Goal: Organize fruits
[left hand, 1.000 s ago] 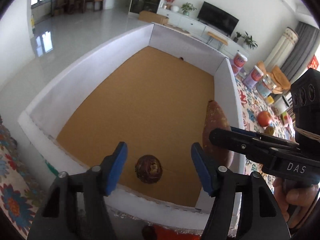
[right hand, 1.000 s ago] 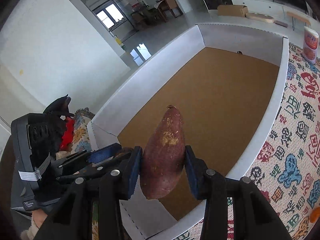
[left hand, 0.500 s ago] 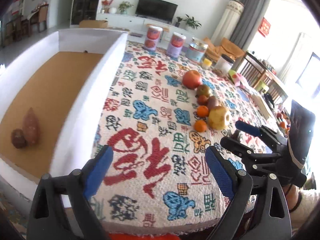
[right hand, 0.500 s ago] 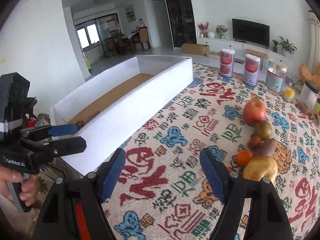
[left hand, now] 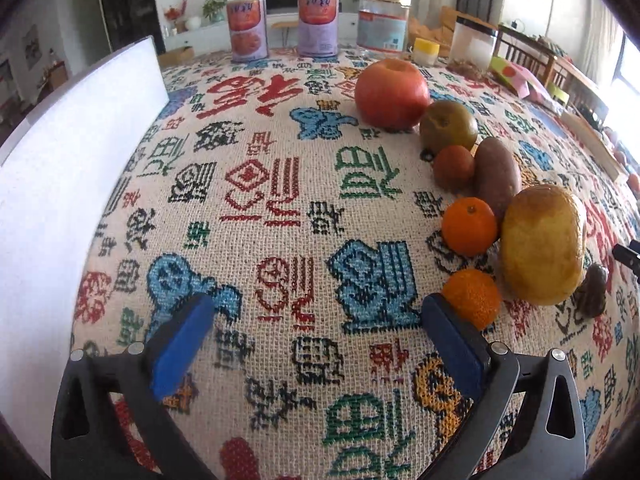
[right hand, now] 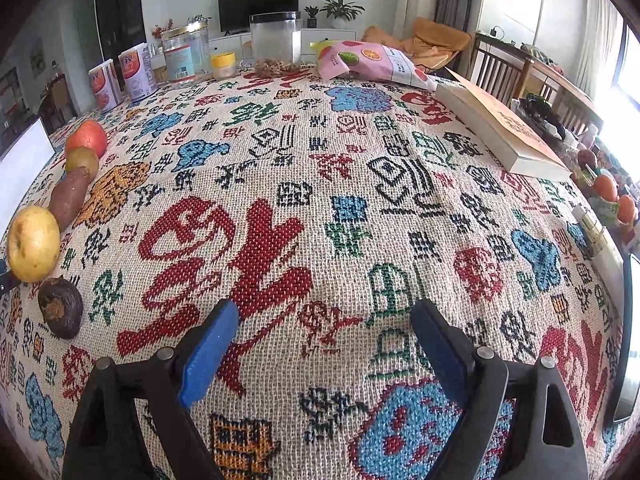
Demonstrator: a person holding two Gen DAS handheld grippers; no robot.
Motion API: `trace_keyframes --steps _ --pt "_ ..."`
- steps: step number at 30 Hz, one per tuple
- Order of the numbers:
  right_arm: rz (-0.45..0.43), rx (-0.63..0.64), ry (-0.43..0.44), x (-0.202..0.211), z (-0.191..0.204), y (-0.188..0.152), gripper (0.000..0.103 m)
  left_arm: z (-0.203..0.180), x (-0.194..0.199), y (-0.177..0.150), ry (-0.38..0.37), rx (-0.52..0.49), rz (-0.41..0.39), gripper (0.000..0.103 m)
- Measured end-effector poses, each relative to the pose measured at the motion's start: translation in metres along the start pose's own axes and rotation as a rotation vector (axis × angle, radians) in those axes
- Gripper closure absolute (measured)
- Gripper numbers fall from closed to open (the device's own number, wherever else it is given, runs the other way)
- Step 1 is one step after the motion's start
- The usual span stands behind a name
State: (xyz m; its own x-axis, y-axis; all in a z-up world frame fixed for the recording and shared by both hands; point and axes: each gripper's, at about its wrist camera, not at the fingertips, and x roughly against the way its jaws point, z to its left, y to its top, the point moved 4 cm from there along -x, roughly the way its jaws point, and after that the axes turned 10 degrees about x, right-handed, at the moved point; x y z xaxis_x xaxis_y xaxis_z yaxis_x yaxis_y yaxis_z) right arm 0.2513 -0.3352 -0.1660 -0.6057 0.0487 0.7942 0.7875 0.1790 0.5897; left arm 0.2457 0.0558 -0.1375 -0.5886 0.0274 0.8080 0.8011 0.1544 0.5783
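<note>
My left gripper is open and empty, low over the patterned tablecloth. To its right lies a cluster of fruit: a red apple, a green-brown fruit, a small dark red fruit, a sweet potato, two oranges, a yellow pear and a dark brown fruit. The white box wall stands at the left. My right gripper is open and empty; the pear and dark fruit lie far to its left.
Two purple cans, a glass jar and a white jar stand at the table's far edge. A snack bag and a book lie at the back right in the right wrist view.
Both grippers have swung away from the box toward the fruit on the tablecloth. The right gripper let go of the sweet potato, which was left in the box, and is open now.
</note>
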Motion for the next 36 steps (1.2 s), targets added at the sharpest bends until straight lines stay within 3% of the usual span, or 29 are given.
trace_keyframes --steps 2,36 --pt "0.023 -0.026 0.007 -0.0052 0.0006 0.0028 0.000 -0.0002 0.0000 -0.0018 0.004 -0.004 -0.003 0.000" --pt "0.019 -0.030 0.013 -0.0065 0.0013 0.0031 0.000 -0.0001 0.0003 -0.0027 0.004 -0.004 -0.003 0.000"
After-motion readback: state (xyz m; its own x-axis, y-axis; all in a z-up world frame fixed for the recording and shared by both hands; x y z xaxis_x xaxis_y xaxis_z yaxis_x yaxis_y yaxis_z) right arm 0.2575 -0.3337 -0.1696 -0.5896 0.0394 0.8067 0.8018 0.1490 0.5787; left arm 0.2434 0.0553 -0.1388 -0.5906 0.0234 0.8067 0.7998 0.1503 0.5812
